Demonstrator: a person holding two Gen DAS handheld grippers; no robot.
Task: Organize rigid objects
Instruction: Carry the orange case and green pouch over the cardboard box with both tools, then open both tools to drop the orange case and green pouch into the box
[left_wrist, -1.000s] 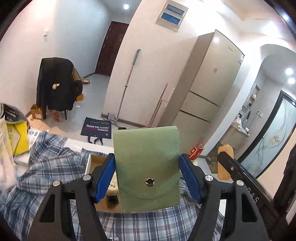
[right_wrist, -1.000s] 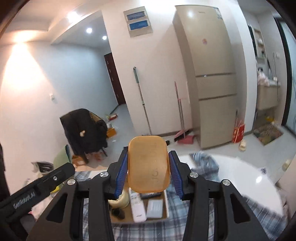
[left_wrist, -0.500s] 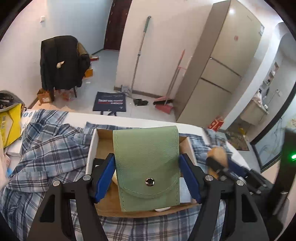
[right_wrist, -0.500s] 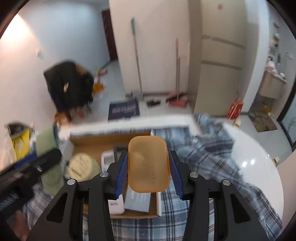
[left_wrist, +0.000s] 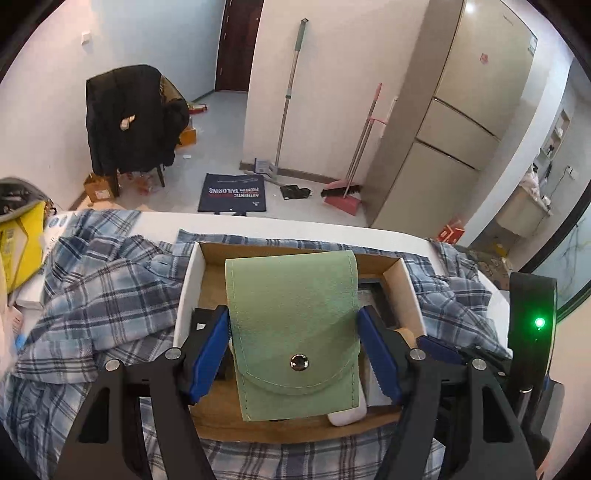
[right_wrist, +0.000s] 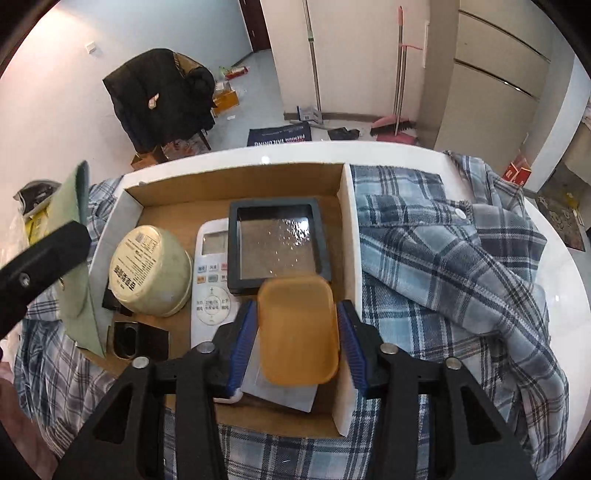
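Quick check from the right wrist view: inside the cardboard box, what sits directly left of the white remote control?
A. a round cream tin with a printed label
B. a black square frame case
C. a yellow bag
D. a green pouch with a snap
A: the round cream tin lies against the left side of the white remote control in the cardboard box.

Green pouch (left_wrist: 295, 332) hides most of the box (left_wrist: 186, 280) contents; remote (right_wrist: 210, 280) lower end behind gripper finger
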